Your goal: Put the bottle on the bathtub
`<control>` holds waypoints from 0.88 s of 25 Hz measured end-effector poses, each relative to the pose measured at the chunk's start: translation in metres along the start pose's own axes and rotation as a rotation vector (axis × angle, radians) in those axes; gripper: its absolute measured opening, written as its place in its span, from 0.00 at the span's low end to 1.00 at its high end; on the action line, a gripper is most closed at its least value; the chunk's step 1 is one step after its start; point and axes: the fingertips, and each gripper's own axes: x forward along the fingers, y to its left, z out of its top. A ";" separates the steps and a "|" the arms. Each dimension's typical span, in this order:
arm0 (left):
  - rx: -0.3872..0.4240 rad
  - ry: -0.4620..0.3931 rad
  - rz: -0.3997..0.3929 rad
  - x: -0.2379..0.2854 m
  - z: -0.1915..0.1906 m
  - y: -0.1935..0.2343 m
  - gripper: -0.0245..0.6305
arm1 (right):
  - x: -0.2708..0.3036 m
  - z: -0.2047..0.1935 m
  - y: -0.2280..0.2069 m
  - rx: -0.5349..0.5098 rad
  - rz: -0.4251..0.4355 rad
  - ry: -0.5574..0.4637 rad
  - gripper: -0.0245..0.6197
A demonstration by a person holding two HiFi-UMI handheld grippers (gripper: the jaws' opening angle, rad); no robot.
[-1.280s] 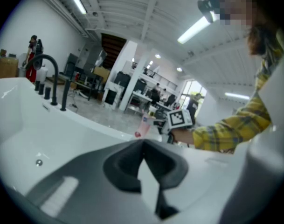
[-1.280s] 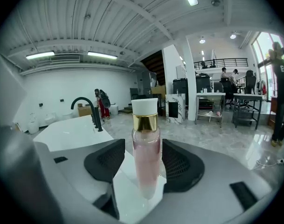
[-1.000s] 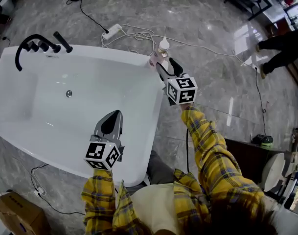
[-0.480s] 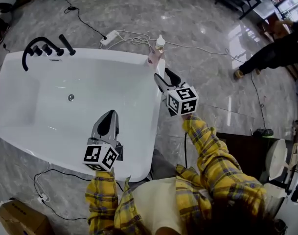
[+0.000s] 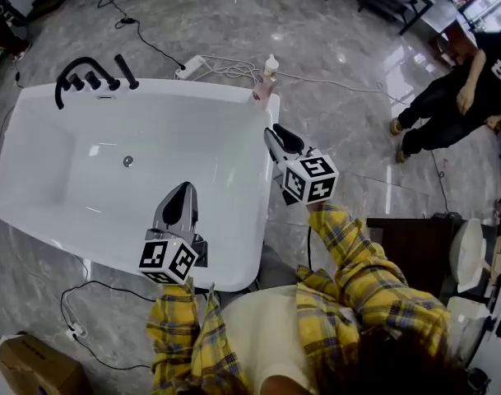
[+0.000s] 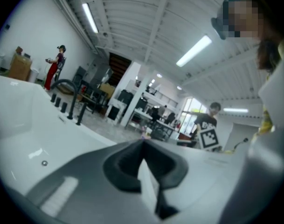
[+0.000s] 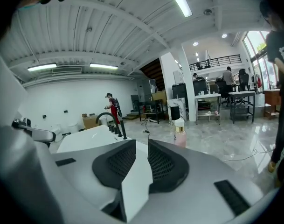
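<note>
The bottle (image 5: 266,79), pink with a white pump top, stands upright on the far right corner of the white bathtub's rim (image 5: 192,89). In the right gripper view the bottle (image 7: 179,133) shows beyond the jaws, apart from them. My right gripper (image 5: 279,136) hangs over the tub's right rim, short of the bottle, open by a narrow gap and empty (image 7: 142,141). My left gripper (image 5: 182,197) hovers over the tub's near side, its tips (image 6: 143,141) shut together on nothing.
A black faucet set (image 5: 84,74) sits on the tub's far left corner. A power strip (image 5: 191,66) and white cables lie on the marble floor behind the tub. A person in black (image 5: 447,97) stands at the right. A cardboard box (image 5: 28,364) sits at the lower left.
My right gripper has drawn back from the bottle toward me, leaving it standing on the rim corner. The left gripper has barely moved. The person at the right has walked closer.
</note>
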 end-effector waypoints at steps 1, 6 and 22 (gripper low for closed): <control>-0.001 0.000 0.006 -0.005 0.001 0.000 0.05 | -0.006 0.003 0.005 0.004 0.001 -0.008 0.16; -0.008 0.012 0.024 -0.025 -0.001 -0.003 0.05 | -0.030 0.011 0.029 0.019 0.014 -0.027 0.11; 0.029 0.052 0.062 -0.072 0.000 -0.010 0.05 | -0.082 0.006 0.104 0.050 0.068 -0.003 0.06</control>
